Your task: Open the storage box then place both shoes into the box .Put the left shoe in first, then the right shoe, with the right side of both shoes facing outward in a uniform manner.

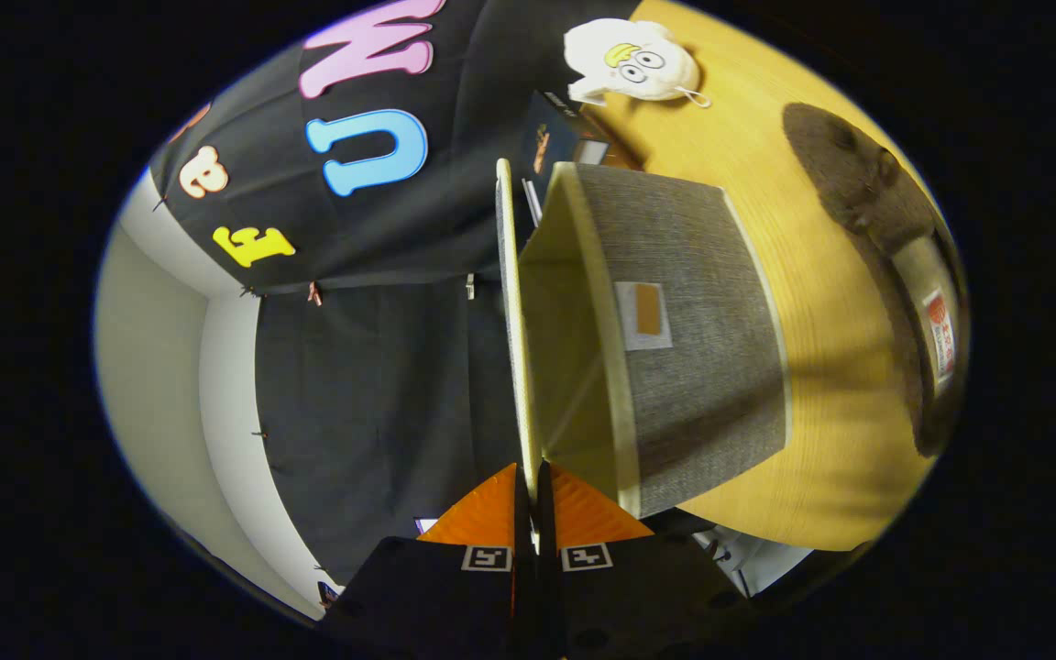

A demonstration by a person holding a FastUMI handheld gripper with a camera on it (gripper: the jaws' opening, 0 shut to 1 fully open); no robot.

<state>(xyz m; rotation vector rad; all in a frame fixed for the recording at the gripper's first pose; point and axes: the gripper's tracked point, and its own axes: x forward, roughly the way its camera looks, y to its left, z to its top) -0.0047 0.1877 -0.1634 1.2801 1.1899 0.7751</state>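
The grey fabric storage box (693, 348) stands on the yellow wooden table (821, 440), and its cream inside shows. Its thin cream lid (511, 302) is swung up on edge beside the opening. My gripper (529, 472) is shut on the lid's near edge, with the orange fingers (487, 518) pressed to both faces. A brown fuzzy shoe (867, 192) lies on the table beyond the box, its pale insole and label turned toward me. I cannot tell whether a second shoe lies against it.
A white plush toy (633, 60) sits at the table's far end. A dark flat box (546, 137) stands behind the storage box. A white object (748, 559) pokes out by the table's near edge, partly hidden by the gripper body.
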